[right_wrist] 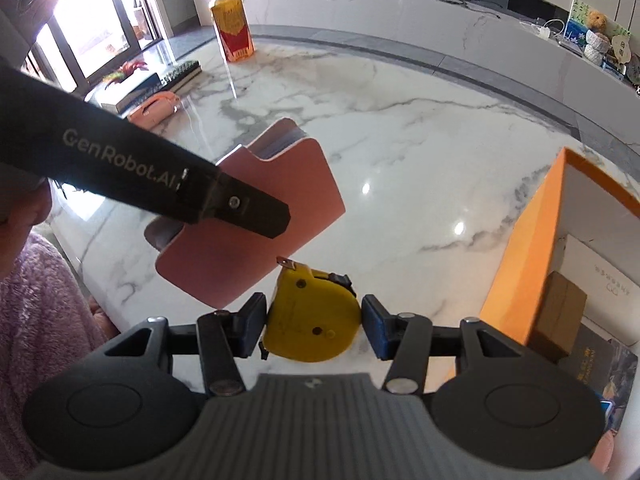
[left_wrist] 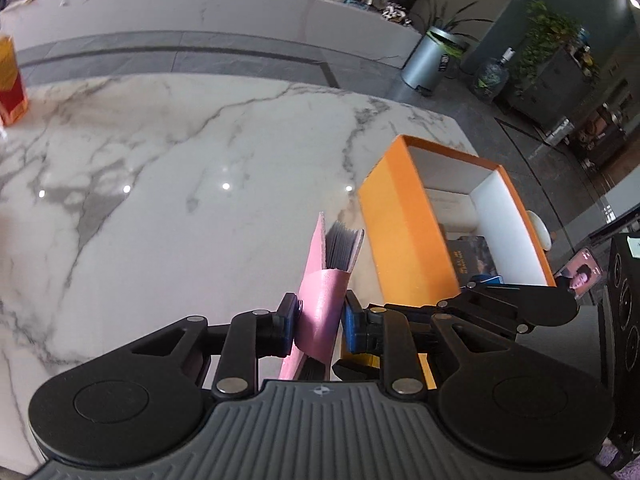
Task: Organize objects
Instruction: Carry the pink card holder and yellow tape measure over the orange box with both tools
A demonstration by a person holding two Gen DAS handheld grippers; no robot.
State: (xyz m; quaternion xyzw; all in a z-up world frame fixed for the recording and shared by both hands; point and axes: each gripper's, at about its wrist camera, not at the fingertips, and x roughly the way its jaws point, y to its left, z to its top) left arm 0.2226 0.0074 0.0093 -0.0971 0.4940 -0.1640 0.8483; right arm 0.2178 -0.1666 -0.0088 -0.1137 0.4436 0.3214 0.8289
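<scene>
The left gripper [left_wrist: 320,322] is seen clamped on a pink card holder [left_wrist: 320,312], its pads pressed against both covers so that the grey leaves fan out at the free end, clear of the marble table [left_wrist: 180,160]. The right gripper [right_wrist: 314,326] is seen closed on a yellow tape measure [right_wrist: 314,320], gripped across its flat sides with the metal tab pointing away from the camera. Both items are held off the tabletop, and each is pinched across its thinnest dimension, a grip judged to have been chosen so that neither slips while being carried. In the right wrist view the card holder [right_wrist: 256,216] is shown hanging just beyond the tape measure, with the left gripper's black body crossing in front of it.

An open orange box [left_wrist: 404,216] with white inner walls is set at the table's right end, near both held items, and is judged to be the place where they are meant to go. Inside it, a brown carton [right_wrist: 560,316], a dark printed book or case [left_wrist: 472,256] and a white sheet or card against the wall can be made out; the rest of its floor is hidden. A red-and-yellow carton [right_wrist: 234,24] is left standing at the far edge, well apart from the box.
</scene>
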